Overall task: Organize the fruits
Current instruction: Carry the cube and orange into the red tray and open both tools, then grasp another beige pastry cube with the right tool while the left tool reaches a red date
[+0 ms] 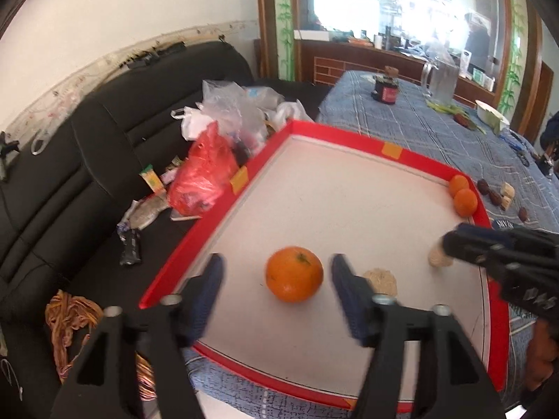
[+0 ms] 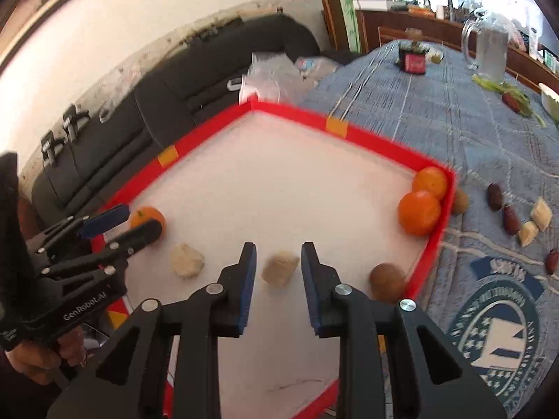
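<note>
A red-rimmed white tray (image 1: pixel 349 132) (image 2: pixel 297 110) lies on a blue cloth. My left gripper (image 1: pixel 277 262) is open, its fingers on either side of an orange (image 1: pixel 293 274) with gaps on both sides. In the right wrist view this left gripper (image 2: pixel 138 220) reaches the same orange (image 2: pixel 146 218) at the tray's left edge. My right gripper (image 2: pixel 278 249) is open around a pale lumpy piece (image 2: pixel 279 270) without touching it. A second pale piece (image 2: pixel 187 260) lies left of it. Two oranges (image 2: pixel 419 213) (image 2: pixel 430 181) sit in the far right corner. A brown round fruit (image 2: pixel 387 281) rests by the right rim.
Outside the tray on the cloth lie dark dates (image 2: pixel 510 220), pale pieces (image 2: pixel 541 213) and a brown fruit (image 2: pixel 460 200). Farther back stand a glass jug (image 2: pixel 489 49) and a dark jar (image 2: pixel 414 59). A black sofa (image 1: pixel 87 160) holds plastic bags (image 1: pixel 206 174).
</note>
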The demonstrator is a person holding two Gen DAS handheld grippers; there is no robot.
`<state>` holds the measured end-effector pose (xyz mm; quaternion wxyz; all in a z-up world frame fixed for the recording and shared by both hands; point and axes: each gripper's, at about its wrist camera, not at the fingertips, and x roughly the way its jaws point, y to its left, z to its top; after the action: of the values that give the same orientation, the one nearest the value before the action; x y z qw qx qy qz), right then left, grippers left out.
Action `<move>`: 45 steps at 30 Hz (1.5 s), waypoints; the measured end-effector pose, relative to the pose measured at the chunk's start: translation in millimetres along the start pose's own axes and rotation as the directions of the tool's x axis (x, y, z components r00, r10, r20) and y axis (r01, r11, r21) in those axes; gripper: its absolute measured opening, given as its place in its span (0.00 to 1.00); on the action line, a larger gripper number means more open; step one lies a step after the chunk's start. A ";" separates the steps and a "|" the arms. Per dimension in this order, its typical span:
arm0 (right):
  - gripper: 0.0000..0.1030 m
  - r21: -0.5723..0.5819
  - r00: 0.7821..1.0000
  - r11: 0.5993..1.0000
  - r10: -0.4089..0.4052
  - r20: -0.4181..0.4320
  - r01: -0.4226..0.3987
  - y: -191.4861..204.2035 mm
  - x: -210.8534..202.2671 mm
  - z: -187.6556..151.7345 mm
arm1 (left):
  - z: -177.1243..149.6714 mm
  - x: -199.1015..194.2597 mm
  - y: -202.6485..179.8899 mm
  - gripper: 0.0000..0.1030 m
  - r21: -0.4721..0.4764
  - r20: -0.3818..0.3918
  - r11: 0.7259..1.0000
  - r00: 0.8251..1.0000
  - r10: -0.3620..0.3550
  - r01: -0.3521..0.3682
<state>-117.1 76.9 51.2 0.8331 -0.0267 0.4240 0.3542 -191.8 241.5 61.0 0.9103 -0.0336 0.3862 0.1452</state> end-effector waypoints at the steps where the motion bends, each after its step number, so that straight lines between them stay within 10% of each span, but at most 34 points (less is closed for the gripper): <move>1: 0.40 0.005 1.000 1.000 0.004 0.019 -0.005 -3.7 -7.2 1.1 | 1.9 -4.0 -0.9 0.70 -0.001 0.015 1.000 1.000 0.003 -0.003; 8: 0.46 0.112 0.982 0.990 -0.100 0.159 0.083 -70.6 -70.6 -7.9 | 13.2 -12.0 -30.7 0.70 0.054 0.038 0.998 0.999 -0.033 0.031; 17: 0.46 0.312 0.954 0.923 -0.275 0.122 0.226 -179.5 -116.4 -47.0 | 35.0 -19.3 -108.1 0.70 0.210 0.051 0.965 0.984 -0.172 0.158; 35: 0.28 0.208 0.961 0.939 -0.272 -0.043 0.275 -189.6 -28.5 3.5 | 55.9 -11.9 -126.4 0.70 0.214 0.020 0.959 0.980 -0.196 0.187; 45: 0.27 0.279 0.963 0.930 -0.265 0.057 0.239 -205.0 -69.5 -6.7 | 68.3 -3.9 -178.8 0.70 0.271 -0.019 0.922 0.959 -0.282 0.277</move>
<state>-23.2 -118.1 44.8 0.8864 0.0494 0.4219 0.1840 -95.2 81.6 102.5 0.9215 0.0381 0.3844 -0.0400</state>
